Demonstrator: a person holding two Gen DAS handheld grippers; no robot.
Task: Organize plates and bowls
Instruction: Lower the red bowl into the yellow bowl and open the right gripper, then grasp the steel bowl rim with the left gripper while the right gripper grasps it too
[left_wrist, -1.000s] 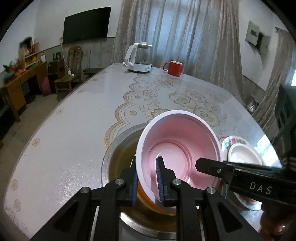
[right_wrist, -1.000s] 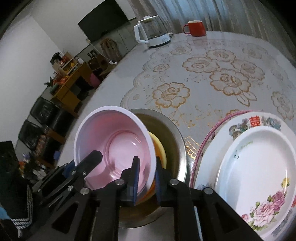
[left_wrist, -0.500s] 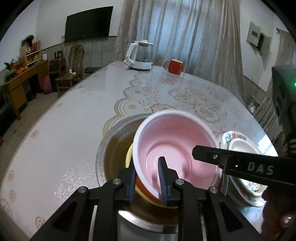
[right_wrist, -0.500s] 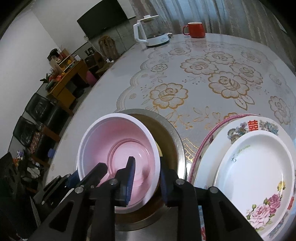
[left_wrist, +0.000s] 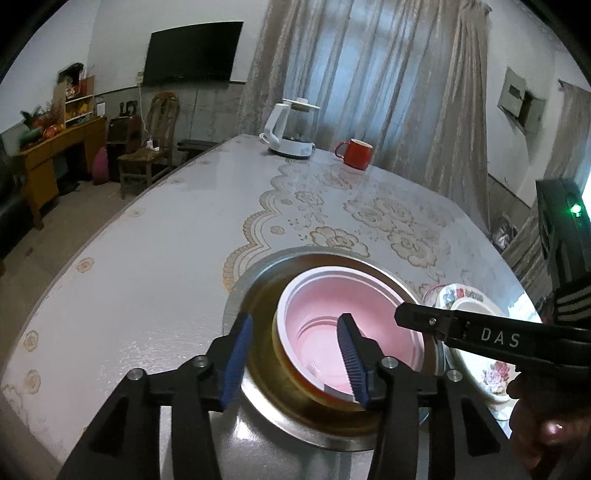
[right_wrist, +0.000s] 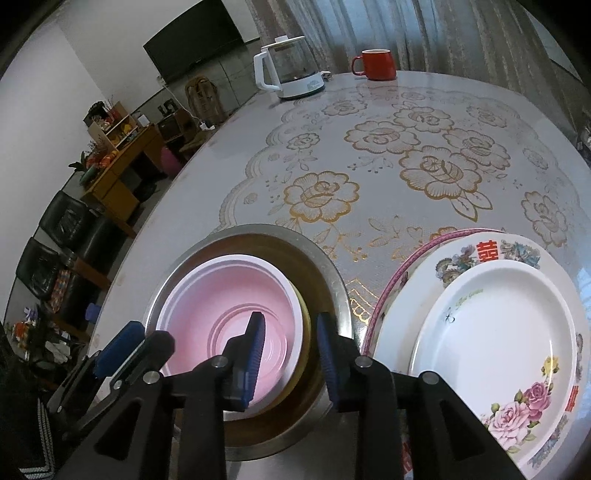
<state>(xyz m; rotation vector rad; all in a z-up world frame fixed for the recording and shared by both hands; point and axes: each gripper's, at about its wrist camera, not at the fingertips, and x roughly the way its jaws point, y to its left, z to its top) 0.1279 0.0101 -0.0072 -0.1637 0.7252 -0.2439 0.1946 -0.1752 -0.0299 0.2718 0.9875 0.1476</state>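
**Pink bowl nested in the steel basin, both grippers loosened**

The round pink plastic bowl (right_wrist: 229, 317) sits inside a yellow bowl (only its rim (right_wrist: 301, 314) shows), both in the wide steel basin (right_wrist: 336, 291). The left gripper (left_wrist: 295, 354) has just been opening; its blue pads straddle the pink rim without pressing. The right gripper (right_wrist: 290, 354) has opened a little, astride the opposite rim, pads apart from it. Just right stands a stack of floral plates (right_wrist: 491, 325). Far off: white kettle (right_wrist: 288, 70), red mug (right_wrist: 376, 64).
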